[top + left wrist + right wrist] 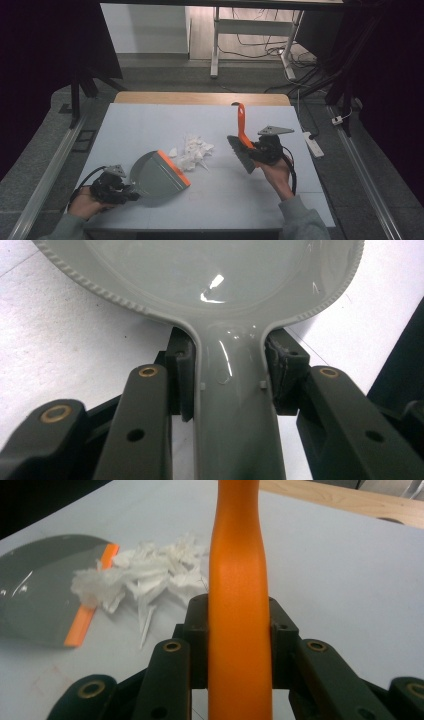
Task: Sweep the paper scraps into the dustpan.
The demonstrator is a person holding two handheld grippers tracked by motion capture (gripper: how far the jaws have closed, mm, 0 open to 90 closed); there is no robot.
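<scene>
Unmarked table [150,130], dustpan [157,175], brush [242,145]

No text, label, brand, number or sign can be read anywhere in these views; the dustpan [159,174] and the brush handle [239,600] carry no legible markings.

One dustpan [157,175], one brush [243,145] — one paper-scrap pile [192,151]
</scene>
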